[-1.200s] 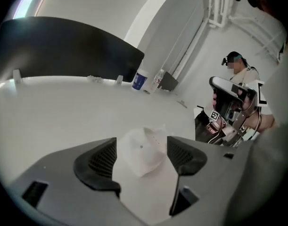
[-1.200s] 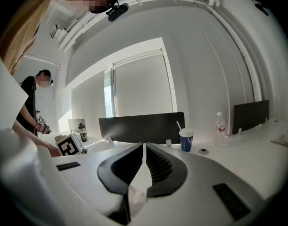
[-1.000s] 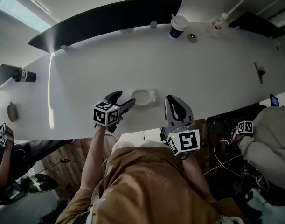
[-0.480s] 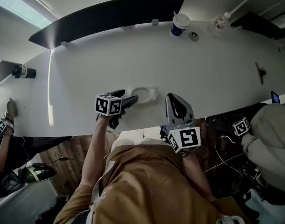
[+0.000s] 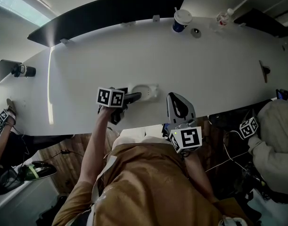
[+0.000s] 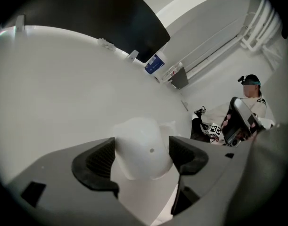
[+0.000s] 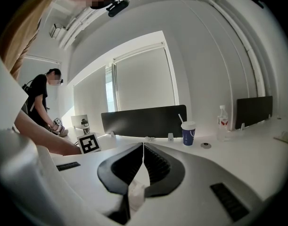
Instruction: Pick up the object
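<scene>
The object is a small white plastic dish (image 5: 146, 91) lying on the white table (image 5: 87, 65) near its front edge. In the left gripper view the white dish (image 6: 140, 142) fills the gap between the two dark pads. My left gripper (image 5: 134, 97) reaches it from the left, and its jaws are opening, one on each side of the dish. No clear press of the pads on it shows. My right gripper (image 5: 180, 108) hovers at the table's front edge to the right of the dish, tips together with nothing between them (image 7: 143, 149).
A dark partition (image 5: 111, 11) runs along the table's far side. A blue paper cup with a straw (image 5: 180, 20), a round grommet (image 5: 195, 32) and a clear bottle (image 5: 224, 18) stand at the back right. Other people with grippers are at the far left (image 5: 3, 119) and right (image 5: 250, 126).
My left gripper has moved forward and to the right, so its jaws now stand around the white dish. The right gripper has stayed almost still.
</scene>
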